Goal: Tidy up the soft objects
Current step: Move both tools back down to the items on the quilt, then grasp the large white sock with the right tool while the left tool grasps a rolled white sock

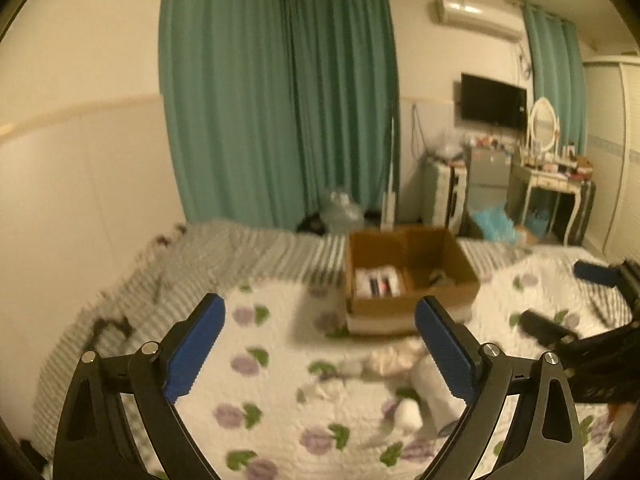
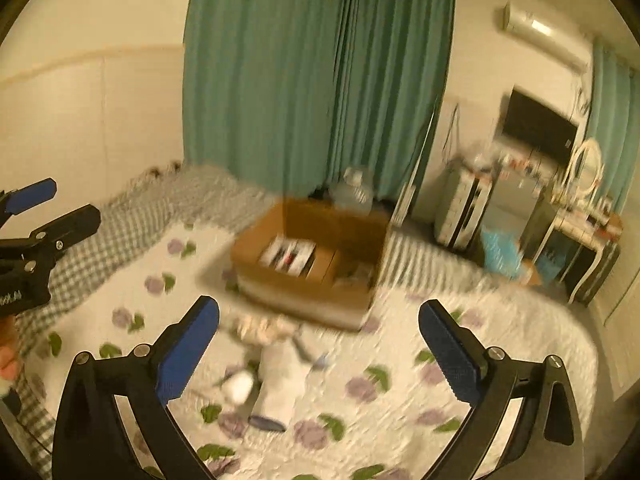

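A pale soft doll [image 1: 416, 376] with white limbs lies on the floral quilt [image 1: 280, 400], between the fingers of my left gripper [image 1: 320, 344] and toward the right finger. It also shows in the right wrist view [image 2: 276, 368]. An open cardboard box [image 1: 408, 276] with a few items inside sits on the bed beyond it, also in the right wrist view [image 2: 312, 260]. My left gripper is open and empty above the quilt. My right gripper [image 2: 320, 344] is open and empty above the doll, and it shows at the right edge of the left view [image 1: 600, 300].
A striped grey blanket [image 1: 224, 256] covers the bed's far left side by the wall. Green curtains [image 1: 280, 100] hang behind. A dresser with a mirror [image 1: 548, 172], a small fridge and a wall TV [image 1: 492, 100] stand at the far right. A dark object [image 1: 544, 326] lies on the quilt.
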`<act>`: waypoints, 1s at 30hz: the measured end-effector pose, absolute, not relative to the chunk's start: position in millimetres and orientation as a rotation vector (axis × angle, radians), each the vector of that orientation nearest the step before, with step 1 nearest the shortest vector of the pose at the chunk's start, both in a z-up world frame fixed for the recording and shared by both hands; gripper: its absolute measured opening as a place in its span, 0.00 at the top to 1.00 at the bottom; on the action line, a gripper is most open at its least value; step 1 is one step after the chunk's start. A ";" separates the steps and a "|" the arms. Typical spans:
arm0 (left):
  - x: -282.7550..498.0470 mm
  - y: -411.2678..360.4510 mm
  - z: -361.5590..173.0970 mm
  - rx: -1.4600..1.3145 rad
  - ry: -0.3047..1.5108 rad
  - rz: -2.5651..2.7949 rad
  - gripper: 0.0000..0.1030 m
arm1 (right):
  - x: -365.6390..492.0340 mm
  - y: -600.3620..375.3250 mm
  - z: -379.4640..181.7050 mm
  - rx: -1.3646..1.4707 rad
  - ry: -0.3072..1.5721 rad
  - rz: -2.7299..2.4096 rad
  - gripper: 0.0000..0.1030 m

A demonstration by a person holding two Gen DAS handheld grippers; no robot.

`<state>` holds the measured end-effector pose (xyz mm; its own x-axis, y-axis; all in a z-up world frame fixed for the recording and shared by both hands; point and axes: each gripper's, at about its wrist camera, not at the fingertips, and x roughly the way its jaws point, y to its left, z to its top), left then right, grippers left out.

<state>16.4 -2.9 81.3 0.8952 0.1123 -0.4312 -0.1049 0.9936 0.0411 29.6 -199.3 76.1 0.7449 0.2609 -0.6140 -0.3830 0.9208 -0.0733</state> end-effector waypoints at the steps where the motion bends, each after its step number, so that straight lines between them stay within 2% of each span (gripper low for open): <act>1: 22.9 -4.9 66.1 0.009 0.466 0.111 0.05 | 32.8 -197.1 63.7 -0.197 0.661 0.353 0.02; 10: 47.3 -5.8 -44.7 -0.004 0.592 0.158 0.05 | 79.6 -187.3 -68.4 -0.169 0.873 0.299 0.02; 18: 62.3 -3.2 -102.6 0.000 0.697 0.123 0.05 | 96.3 -174.3 -117.7 -0.160 0.946 0.324 0.05; 23: 61.0 -4.4 -110.9 -0.001 0.707 0.104 0.05 | 102.9 -171.4 -133.2 -0.146 1.003 0.360 0.23; 28: 53.8 -11.8 -107.4 0.010 0.690 0.071 0.05 | 95.4 -171.0 -129.5 -0.119 0.997 0.425 0.59; 30: 51.5 -15.1 -106.4 0.012 0.689 0.052 0.06 | 88.0 -172.8 -124.5 -0.118 0.985 0.422 0.62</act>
